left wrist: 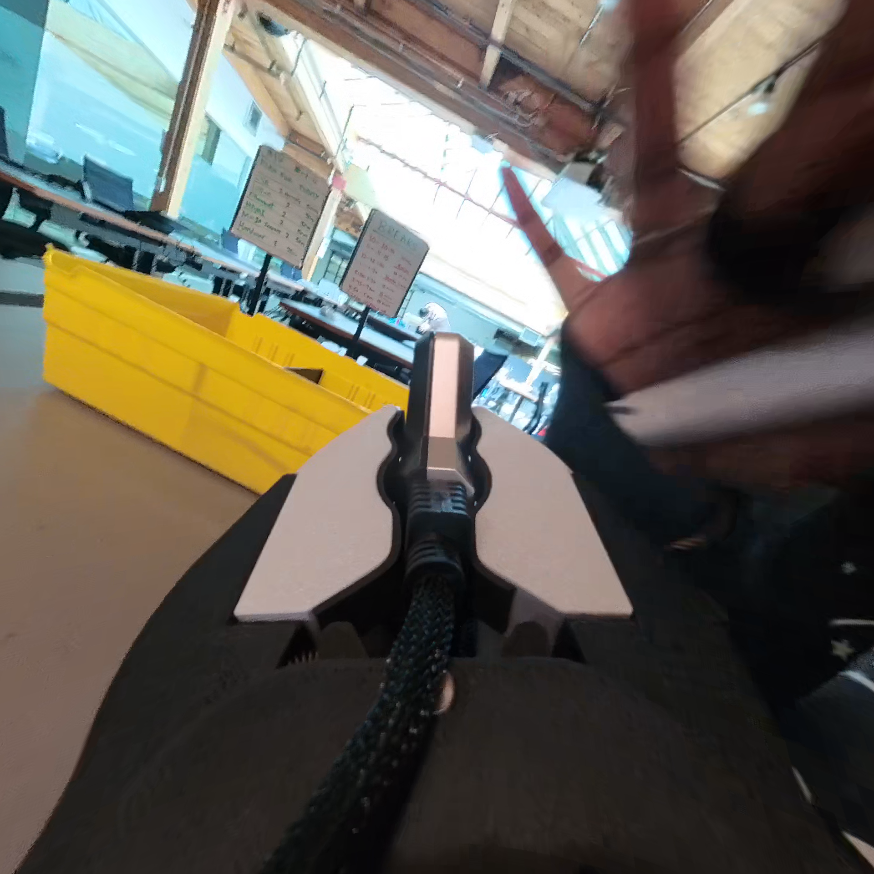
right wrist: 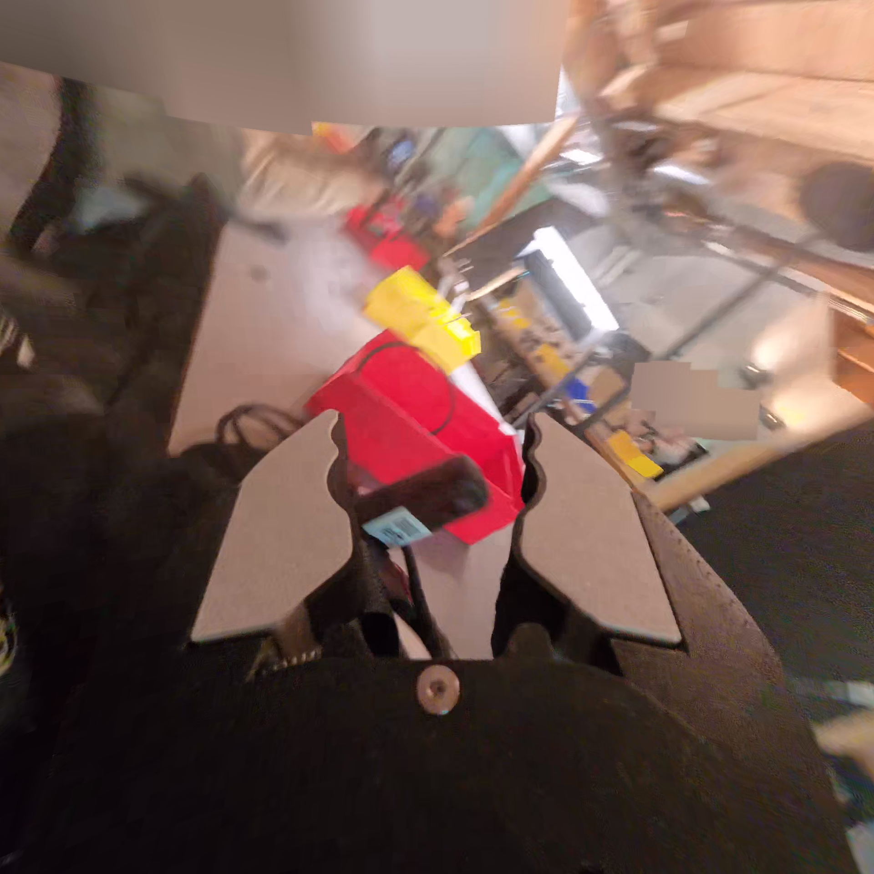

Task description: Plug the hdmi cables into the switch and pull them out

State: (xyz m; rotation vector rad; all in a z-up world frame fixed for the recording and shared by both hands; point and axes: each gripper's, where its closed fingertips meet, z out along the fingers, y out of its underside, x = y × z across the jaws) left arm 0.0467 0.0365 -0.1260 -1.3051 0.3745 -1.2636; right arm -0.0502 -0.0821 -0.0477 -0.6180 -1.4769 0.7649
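1. Grey metal shows between the fingers of the left gripper (left wrist: 437, 421): the plug (left wrist: 447, 397) of an HDMI cable (left wrist: 416, 629) is pinched there, standing on edge and pointing forward past the fingertips.
2. The braided black cable runs back from the plug, between the fingers, toward the camera.
3. Ahead and to the left of this gripper a yellow bin (left wrist: 189, 364) sits on the table (left wrist: 85, 544).
4. To its right a blurred hand (left wrist: 662, 284) with spread fingers fills the upper corner.
5. Two whiteboards (left wrist: 331, 236) stand well beyond the bin.
6. The right gripper (right wrist: 432, 425) is spread wide, and nothing is squeezed between its fingers.
7. A small black box, probably the switch (right wrist: 425, 496), lies between those fingers, close against the left one; blur hides whether they touch.
8. A thin black lead (right wrist: 421, 596) trails back from it toward the camera.
9. Just ahead of the switch lies a red bin (right wrist: 411, 425), and beyond that another yellow one (right wrist: 421, 312).
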